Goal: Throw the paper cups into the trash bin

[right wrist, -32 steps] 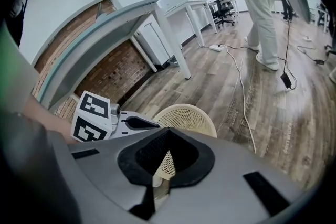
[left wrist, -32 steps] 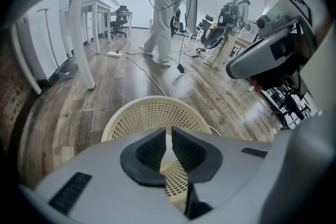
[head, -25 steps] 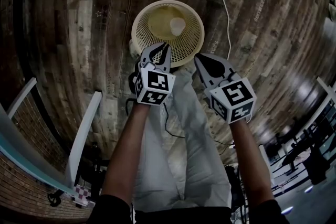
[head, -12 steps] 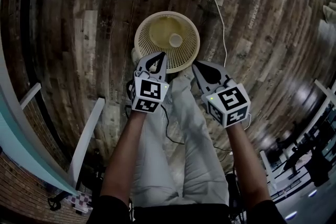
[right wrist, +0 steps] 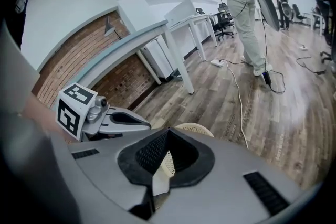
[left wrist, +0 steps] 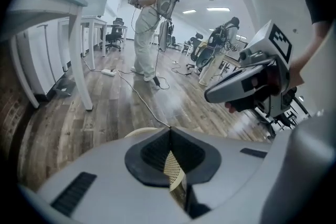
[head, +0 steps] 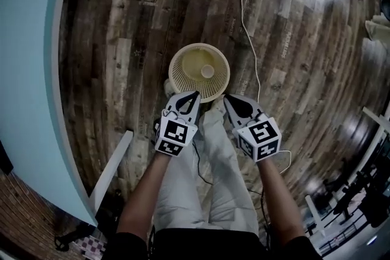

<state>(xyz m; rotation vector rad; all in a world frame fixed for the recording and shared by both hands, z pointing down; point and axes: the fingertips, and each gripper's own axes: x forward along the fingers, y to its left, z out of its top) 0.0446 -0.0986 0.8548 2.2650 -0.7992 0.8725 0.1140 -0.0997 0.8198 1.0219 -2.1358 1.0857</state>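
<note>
Paper cup [head: 207, 70] lies in the trash bin [head: 175, 76]; near it, my left gripper [head: 195, 94] and right gripper [head: 228, 98] (both empty) are pressed together.

paper cup [head: 208, 70] in trash bin [head: 175, 76], table [head: 30, 70] left of it, cable [head: 247, 39] right

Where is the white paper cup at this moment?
In the head view, the white paper cup lies inside the round cream mesh bin on the wooden floor, left of the white cable.
</note>
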